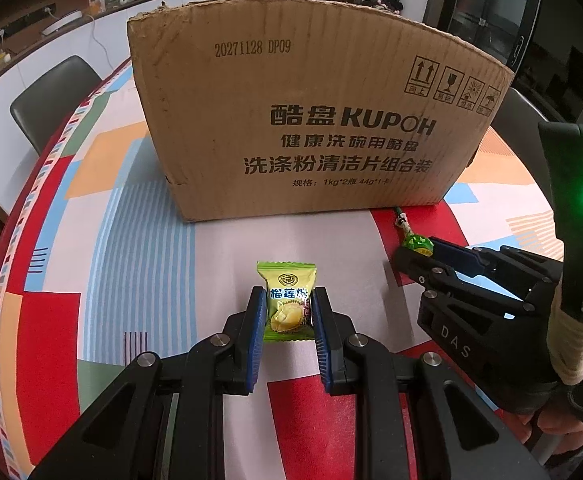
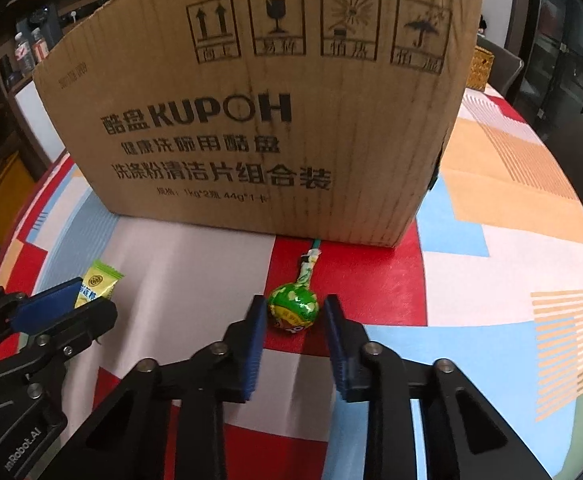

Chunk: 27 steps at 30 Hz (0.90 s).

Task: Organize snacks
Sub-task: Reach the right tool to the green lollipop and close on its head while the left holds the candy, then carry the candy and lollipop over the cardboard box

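Observation:
A green-yellow wrapped candy lies on the table between the pads of my left gripper; both blue pads touch its sides. It also shows in the right wrist view. A green lollipop lies on a red patch, its stick pointing at the cardboard box. My right gripper straddles the lollipop head, jaws open with small gaps on each side. In the left wrist view the right gripper sits over the lollipop.
The large KUPOH cardboard box stands just behind both snacks on the colourful patterned tablecloth. Dark chairs stand around the table. A woven basket sits behind the box at right.

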Tool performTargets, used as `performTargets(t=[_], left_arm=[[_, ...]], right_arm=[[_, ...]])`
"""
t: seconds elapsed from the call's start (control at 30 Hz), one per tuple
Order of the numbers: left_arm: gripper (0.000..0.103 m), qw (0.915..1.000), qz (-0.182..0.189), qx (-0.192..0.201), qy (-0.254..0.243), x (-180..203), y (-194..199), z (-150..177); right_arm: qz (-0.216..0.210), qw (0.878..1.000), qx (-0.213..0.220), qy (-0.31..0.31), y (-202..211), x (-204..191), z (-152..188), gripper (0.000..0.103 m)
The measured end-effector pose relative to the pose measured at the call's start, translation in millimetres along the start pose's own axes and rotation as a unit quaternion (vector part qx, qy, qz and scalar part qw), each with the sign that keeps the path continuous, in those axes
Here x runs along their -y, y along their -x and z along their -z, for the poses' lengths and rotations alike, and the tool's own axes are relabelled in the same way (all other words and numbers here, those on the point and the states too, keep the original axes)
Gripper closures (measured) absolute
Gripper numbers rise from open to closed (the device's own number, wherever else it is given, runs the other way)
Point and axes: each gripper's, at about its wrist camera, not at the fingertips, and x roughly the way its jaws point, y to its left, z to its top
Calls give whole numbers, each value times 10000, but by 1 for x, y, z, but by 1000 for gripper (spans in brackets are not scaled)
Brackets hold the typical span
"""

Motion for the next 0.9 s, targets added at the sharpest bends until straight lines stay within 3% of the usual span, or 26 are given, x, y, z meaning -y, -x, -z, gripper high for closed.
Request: performTargets(t=[0.6, 0.9], left_arm=[[80, 9996, 221, 156, -102, 16, 22, 10], [80, 9980, 316, 533, -151, 20, 56, 6]], right_arm=[[-158, 9993, 225, -240, 59, 11, 39, 77], [-171, 9977, 622, -208, 95, 4, 40, 77]])
